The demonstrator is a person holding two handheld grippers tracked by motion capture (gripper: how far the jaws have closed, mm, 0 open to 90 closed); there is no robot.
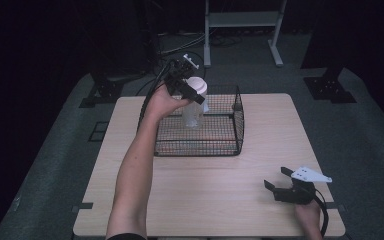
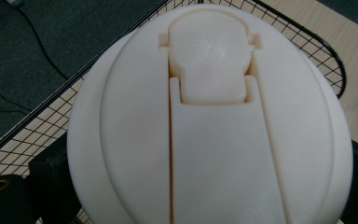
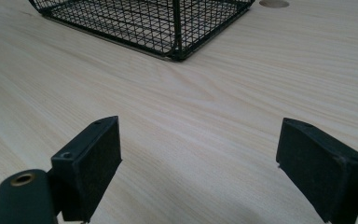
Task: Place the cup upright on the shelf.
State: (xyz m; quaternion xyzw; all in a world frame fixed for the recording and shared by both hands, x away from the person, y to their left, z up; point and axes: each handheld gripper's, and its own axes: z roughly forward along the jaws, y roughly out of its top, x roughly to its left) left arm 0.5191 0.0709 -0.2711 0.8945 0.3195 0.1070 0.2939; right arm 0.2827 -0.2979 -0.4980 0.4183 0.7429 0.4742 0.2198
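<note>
Clear bottle with white flip-top lid stands upright in the wire basket near the counter's far edge. Left hand-held gripper clamps the lid, jaws on either side. Step looks like placing or lifting; next move needs a straight vertical path clear of the mesh. Right hand-held gripper idles wide open and empty, near right corner.
</note>
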